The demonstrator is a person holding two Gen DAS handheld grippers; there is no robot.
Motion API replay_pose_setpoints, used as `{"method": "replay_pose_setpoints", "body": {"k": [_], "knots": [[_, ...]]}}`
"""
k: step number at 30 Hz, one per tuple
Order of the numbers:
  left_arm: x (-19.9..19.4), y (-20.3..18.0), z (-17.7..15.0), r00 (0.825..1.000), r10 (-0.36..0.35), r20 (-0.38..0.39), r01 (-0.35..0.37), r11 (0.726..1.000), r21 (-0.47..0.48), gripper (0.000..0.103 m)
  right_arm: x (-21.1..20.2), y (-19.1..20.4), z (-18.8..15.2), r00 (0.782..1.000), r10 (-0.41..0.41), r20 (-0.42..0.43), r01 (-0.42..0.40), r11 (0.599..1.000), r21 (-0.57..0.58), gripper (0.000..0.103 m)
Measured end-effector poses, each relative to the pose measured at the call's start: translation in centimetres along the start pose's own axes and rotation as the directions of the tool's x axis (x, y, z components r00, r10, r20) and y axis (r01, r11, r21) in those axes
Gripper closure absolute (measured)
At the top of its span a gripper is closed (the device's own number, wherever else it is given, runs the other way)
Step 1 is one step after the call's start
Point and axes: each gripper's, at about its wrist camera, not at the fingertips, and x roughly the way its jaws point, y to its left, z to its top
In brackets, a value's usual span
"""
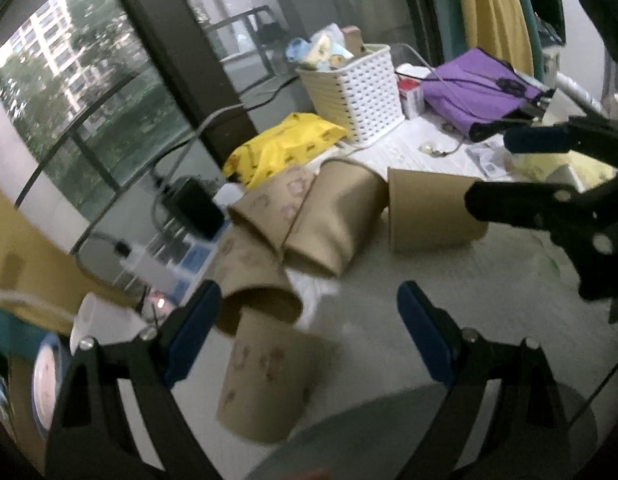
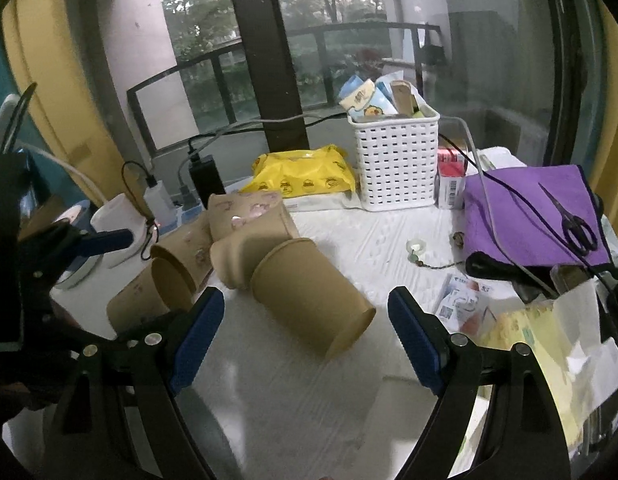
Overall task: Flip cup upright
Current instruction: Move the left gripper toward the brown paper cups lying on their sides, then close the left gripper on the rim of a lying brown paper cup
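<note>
Cup (image 2: 309,296) is a plain brown paper one lying on its side on the white table (image 2: 269,400), straight ahead at twelve o'clock from my right gripper (image 2: 305,336), its open rim turned toward about five o'clock. My right gripper stands wide, blue pads (image 2: 197,332) on either side of the cup's near end and not touching it; it holds nothing.

My left gripper (image 1: 309,332) is wide as well and holds nothing. Just ahead of it, at about eleven o'clock, a printed cup (image 1: 265,384) stands mouth down near its left finger; I cannot tell whether the pad touches it. Beyond that, more brown cups (image 1: 333,220) lie tipped over in a touching cluster, some with faint pink prints.

At two o'clock in the left view I see my right gripper's black fingers above the plain cup.

Farther back, at twelve o'clock in the right view, a yellow packet (image 2: 305,176) lies flat, with a white basket (image 2: 393,164) full of packets just beside it at one o'clock. A purple cloth (image 2: 525,216) sits at two o'clock with scissors (image 2: 573,224) on top. At ten o'clock a black charger (image 2: 207,180) stands by the window (image 2: 213,40).
</note>
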Motion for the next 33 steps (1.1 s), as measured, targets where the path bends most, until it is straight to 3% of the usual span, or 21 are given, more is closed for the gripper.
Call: {"method": "replay_pose_setpoints", "body": {"k": [5,7,14,18,33], "knots": [[3.0,-0.7,1.9,0.999,0.028,-0.042,-0.025,0.997,0.074,0.014,0.8,-0.6,0.4,1.0,-0.002,-0.016,0.002,1.0,0.017,0.017],[3.9,-0.9,2.4,0.997,0.03,-0.064,-0.024,0.995,0.1,0.023,1.0,-1.1,0.5,1.0,-0.007,-0.019,0.008,1.0,0.025,0.017],[6.8,-1.8,3.6,0.994,0.048,-0.101,-0.029,0.983,0.18,0.028,1.7,-2.7,0.6,1.0,-0.002,-0.031,0.004,0.998,0.065,0.017],[7.8,-2.2,3.7,0.991,0.036,-0.127,-0.01,0.98,0.198,0.042,1.6,-3.0,0.7,1.0,0.002,-0.023,0.0,0.997,0.076,0.017],[2.2,-0.5,3.5,0.998,0.052,-0.037,-0.047,0.992,0.114,0.048,-0.9,-1.7,1.5,1.0,-0.014,0.021,0.013,0.998,0.06,0.017]]}}
